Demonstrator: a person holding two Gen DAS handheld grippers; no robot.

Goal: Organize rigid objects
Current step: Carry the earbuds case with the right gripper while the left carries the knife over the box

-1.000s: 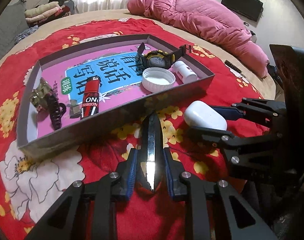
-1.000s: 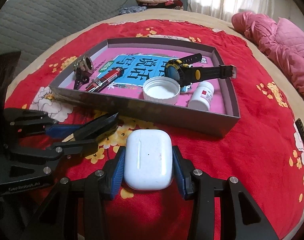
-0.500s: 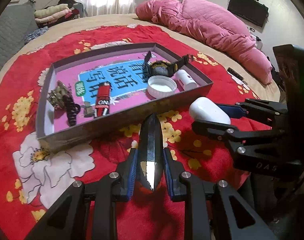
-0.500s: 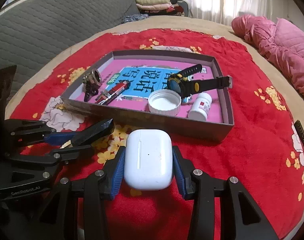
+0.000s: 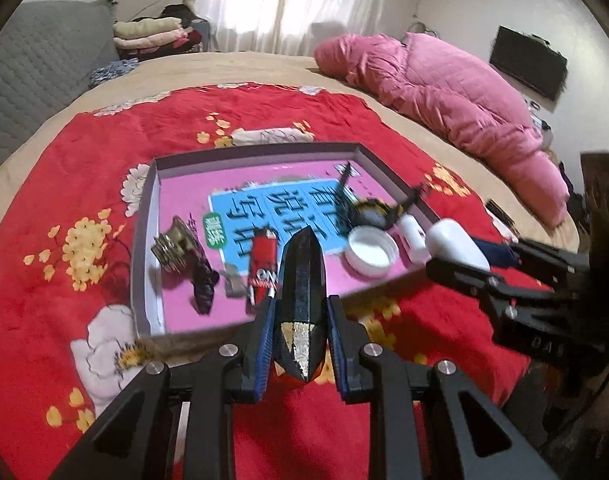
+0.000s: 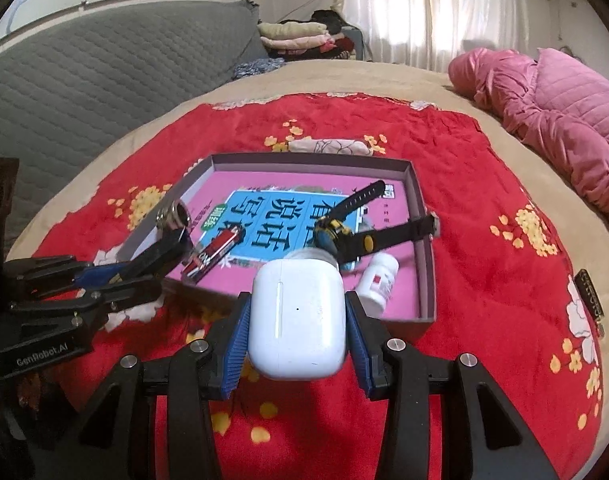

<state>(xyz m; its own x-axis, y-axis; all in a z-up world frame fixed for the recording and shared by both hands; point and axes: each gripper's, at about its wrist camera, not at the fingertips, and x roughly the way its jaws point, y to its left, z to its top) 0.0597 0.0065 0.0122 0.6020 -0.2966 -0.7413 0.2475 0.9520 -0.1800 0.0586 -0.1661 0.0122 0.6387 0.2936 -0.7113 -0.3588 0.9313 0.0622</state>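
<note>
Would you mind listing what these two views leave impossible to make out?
- Left wrist view: tray contents are motion-blurred; lighter lettering unreadable.
- Right wrist view: white cap mostly hidden behind earbud case.
- Left wrist view: black pointed object, identity unclear.
- Pill bottle label too small.

My left hand-held gripper (image 5: 300, 332) is matte black plastic, with angular triangular finger arms, round silver screws at the joints and ribbed blue pads. My right hand-held gripper (image 6: 296, 320) looks the same. White "GenRobot.AI" lettering marks the left one's side.
</note>
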